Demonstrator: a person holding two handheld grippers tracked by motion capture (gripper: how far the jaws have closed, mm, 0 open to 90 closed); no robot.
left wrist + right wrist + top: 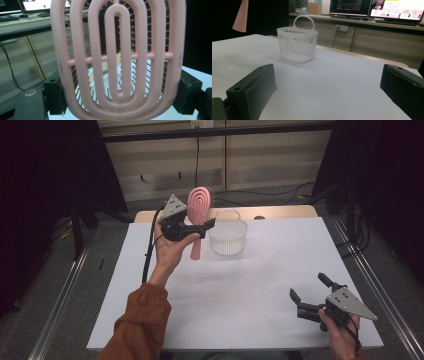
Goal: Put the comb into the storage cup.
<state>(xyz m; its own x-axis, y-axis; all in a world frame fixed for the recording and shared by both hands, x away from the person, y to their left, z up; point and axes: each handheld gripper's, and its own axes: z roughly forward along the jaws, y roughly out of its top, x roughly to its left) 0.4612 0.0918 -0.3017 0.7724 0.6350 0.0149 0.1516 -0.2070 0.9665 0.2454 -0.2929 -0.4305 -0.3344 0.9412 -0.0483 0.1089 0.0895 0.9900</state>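
The left tool (200, 226) is clamped on the pink hairbrush (200, 210), held above the counter (150, 320) with its long axis upright, handle down. The white basket (228, 237) stands just right of the brush, mouth open upward, with bare counter all around it. Well apart, near the front right edge, the right tool (309, 293) rests with jaws spread, holding nothing.

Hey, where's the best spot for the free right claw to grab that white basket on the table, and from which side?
Probably the arched handle of the white basket: it stands upright above the rim, thin enough for the open right claw. Come from above, one jaw on each face of the arch. The slatted wall looks wide and flimsy.
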